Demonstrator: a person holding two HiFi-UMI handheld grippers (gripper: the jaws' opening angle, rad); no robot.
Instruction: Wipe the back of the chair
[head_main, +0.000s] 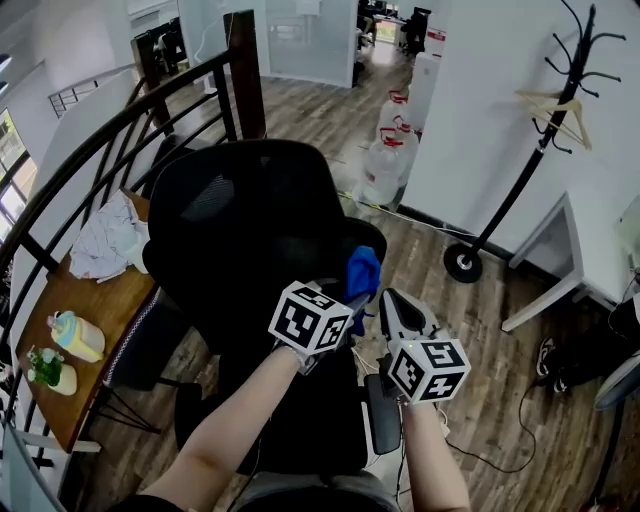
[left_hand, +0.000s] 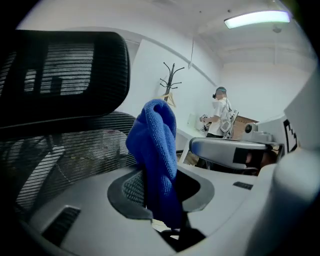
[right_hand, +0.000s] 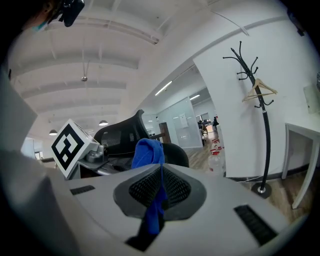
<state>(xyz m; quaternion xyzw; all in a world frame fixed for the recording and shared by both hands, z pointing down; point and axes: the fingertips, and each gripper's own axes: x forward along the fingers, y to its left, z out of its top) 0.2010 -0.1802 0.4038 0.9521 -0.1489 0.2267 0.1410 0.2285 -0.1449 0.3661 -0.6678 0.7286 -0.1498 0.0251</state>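
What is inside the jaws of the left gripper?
A blue cloth, clamped in the left gripper; its bunched top rises free near the chair back. Its lower end is covered by the jaws.

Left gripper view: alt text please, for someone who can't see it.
The left gripper is shut on a bunched blue cloth, close to the black mesh chair back at left. A coat stand and a person show behind.

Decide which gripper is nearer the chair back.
Left. The left gripper is close beside the chair back; the right gripper is farther off, with the left one between.
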